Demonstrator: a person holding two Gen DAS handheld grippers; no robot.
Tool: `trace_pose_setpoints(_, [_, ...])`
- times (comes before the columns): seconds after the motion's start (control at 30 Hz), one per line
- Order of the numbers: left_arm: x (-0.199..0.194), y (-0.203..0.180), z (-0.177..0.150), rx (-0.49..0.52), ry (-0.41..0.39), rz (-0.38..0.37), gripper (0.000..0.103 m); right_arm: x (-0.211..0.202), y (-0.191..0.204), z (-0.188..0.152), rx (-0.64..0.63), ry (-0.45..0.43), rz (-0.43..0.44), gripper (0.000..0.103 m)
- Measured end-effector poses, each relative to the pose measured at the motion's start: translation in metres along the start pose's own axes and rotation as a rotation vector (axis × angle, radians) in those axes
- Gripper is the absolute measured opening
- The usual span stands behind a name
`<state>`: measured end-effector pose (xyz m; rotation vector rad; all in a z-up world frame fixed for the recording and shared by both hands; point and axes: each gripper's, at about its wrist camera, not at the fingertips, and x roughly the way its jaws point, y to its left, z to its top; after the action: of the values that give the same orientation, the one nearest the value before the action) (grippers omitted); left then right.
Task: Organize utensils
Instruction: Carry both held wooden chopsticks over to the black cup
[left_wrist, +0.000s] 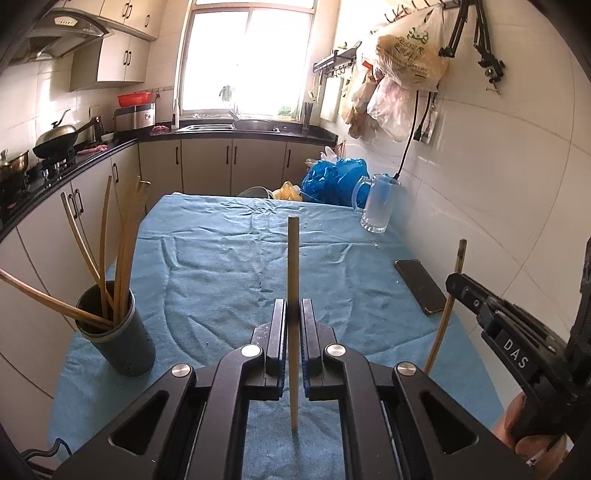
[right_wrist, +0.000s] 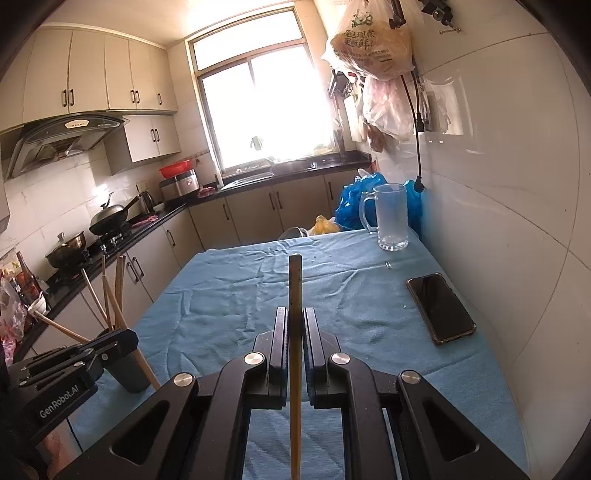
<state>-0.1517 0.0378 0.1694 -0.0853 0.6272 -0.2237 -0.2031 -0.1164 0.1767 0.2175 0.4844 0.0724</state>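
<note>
Each gripper, left (left_wrist: 293, 314) and right (right_wrist: 294, 325), pinches one upright chopstick (left_wrist: 293, 266); the person should lower the tips steeply into the holder (left_wrist: 120, 332), avoiding its leaning sticks.

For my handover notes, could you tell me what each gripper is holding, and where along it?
Each is shut on one chopstick, near mid-length: the left gripper on a pale chopstick, the right gripper on a darker chopstick.

On the table (left_wrist: 221, 258), the holder (left_wrist: 122, 332) stood at nine o'clock, the phone (left_wrist: 421, 286) at three, the mug (left_wrist: 378, 205) at one.
</note>
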Motion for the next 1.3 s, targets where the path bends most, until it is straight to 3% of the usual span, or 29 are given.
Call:
trace_pose_setpoints(0.6, [-0.032, 0.04, 0.013, -0.101, -0.052, -0.042, 0.006, -0.002, 0.02, 0.005, -0.017, -0.021, 0.048, 0.008])
trace_pose_setpoints(0.9, [-0.049, 0.052, 0.015, -0.113, -0.097, -0.06, 0.006, 0.0, 0.034, 0.008, -0.04, -0.027, 0.076, 0.008])
trace_pose_setpoints(1.3, [-0.055, 0.061, 0.021, -0.117, -0.091, -0.039, 0.006, 0.008, 0.063, 0.021, -0.091, -0.039, 0.131, 0.008])
